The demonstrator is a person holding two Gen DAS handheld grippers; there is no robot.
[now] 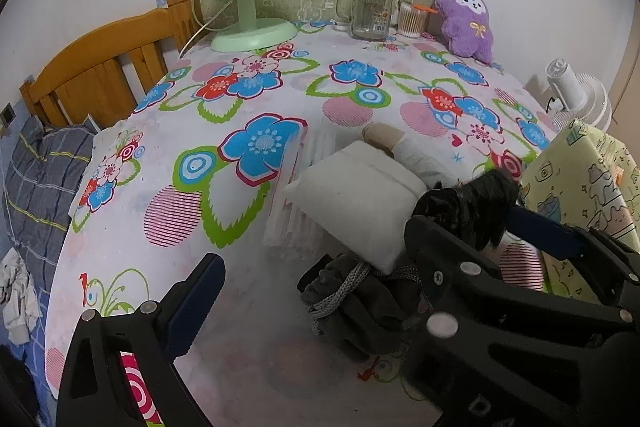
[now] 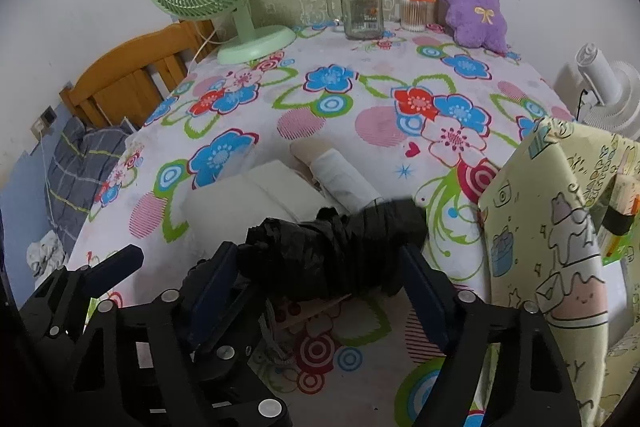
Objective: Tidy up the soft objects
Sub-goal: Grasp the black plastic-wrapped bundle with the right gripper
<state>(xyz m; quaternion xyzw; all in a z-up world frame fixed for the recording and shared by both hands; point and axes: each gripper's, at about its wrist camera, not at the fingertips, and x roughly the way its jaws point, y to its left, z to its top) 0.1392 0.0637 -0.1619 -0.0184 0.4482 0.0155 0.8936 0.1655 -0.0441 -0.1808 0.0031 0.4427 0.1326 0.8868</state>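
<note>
Black bundle point(image 2: 340, 251): one, lower centre, pinched by right gripper point(image 2: 320, 267) jaws | left gripper point(image 1: 360, 255) jaws spread | white pad point(image 1: 356, 199): one | writing: unreadable

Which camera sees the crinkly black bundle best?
The right wrist view: the crinkly black plastic bundle sits whole, front and centre, between the right gripper fingers. The left wrist view catches only part of it, off to the side, with the right gripper's black frame covering its lower part.
</note>
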